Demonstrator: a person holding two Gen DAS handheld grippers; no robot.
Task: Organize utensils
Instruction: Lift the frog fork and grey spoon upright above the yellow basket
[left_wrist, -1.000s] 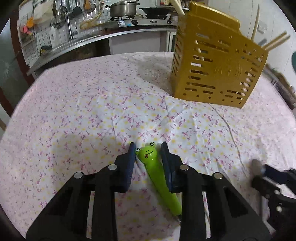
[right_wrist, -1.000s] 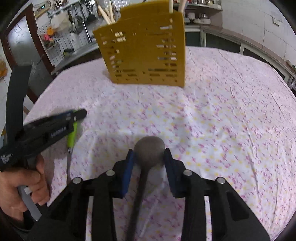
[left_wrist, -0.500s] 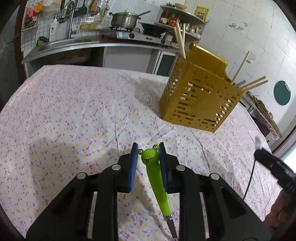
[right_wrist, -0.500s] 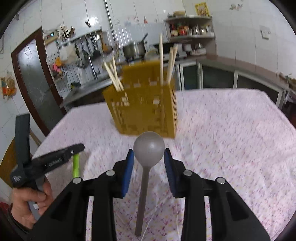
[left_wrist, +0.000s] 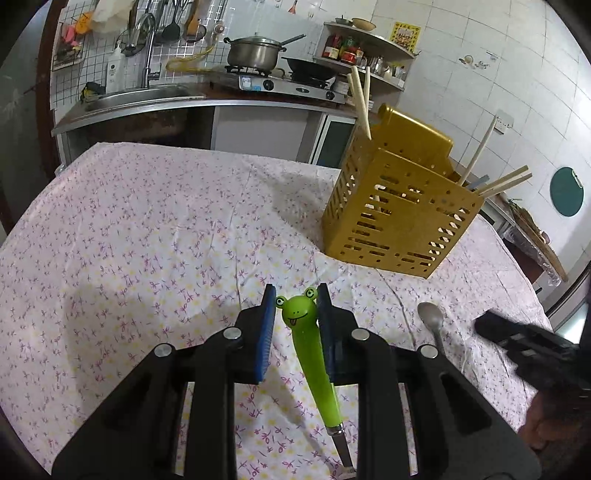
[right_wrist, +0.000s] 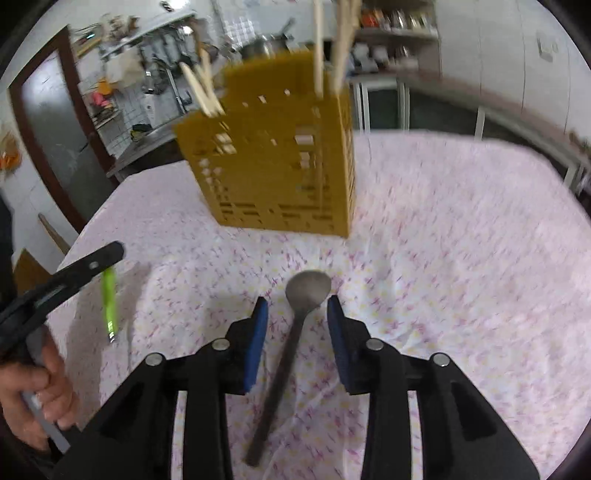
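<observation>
My left gripper (left_wrist: 295, 295) is shut on the frog-shaped head of a green-handled utensil (left_wrist: 308, 354). The utensil hangs clear of the floral tablecloth (left_wrist: 147, 240), metal end down. The right wrist view shows the same green utensil (right_wrist: 109, 299) at the left. My right gripper (right_wrist: 295, 304) is shut on the bowl of a grey metal spoon (right_wrist: 308, 291), whose handle slants down to the left. The left wrist view catches that spoon (left_wrist: 430, 315) at the right. A yellow slotted utensil holder (left_wrist: 399, 214) (right_wrist: 280, 173) stands upright ahead of both grippers. Wooden chopsticks (left_wrist: 360, 99) stick out of it.
Behind the table runs a kitchen counter with a sink (left_wrist: 140, 98) and a stove carrying a pot (left_wrist: 255, 53). A person's hand (right_wrist: 29, 384) grips the left tool's handle. A dark doorway (right_wrist: 55, 147) is at the left. The right wrist view is blurred.
Both utensils lay on the cloth a second ago and are now lifted off it. The left gripper's pads closed in on the frog head. The holder looms larger in the right wrist view.
</observation>
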